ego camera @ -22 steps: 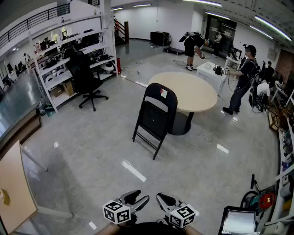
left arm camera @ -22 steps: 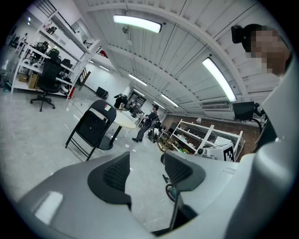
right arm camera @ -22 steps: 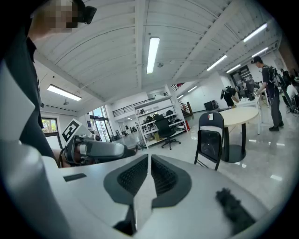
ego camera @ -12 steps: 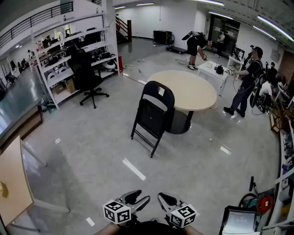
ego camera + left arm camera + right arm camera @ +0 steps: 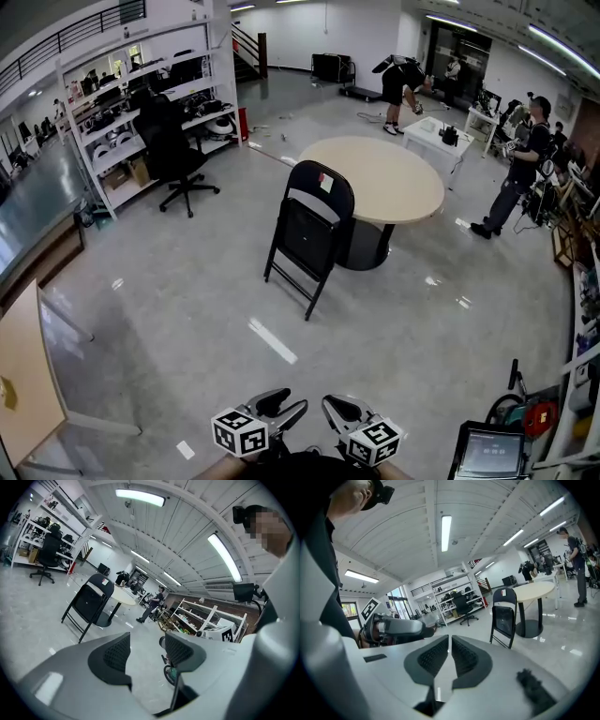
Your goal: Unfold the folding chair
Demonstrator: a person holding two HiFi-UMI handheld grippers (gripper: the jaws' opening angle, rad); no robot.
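1. Folding chair point(image 5: 309, 234) stands on the floor point(image 5: 187, 319) just beside the round table point(image 5: 394, 183), its long axis upright. The seat looks folded up against the back, so unfolding seems not yet begun.
2. Left gripper point(image 5: 293, 401): jaws spread, nothing between them. Only floor shows in the gap.
3. Right gripper point(image 5: 330, 405): jaws pressed almost together, empty.
4. Both grippers are held low and close to the body, side by side. The chair lies straight ahead, well apart from both.
5. Neither hand is clearly nearer. A walk-up is needed before any reach.
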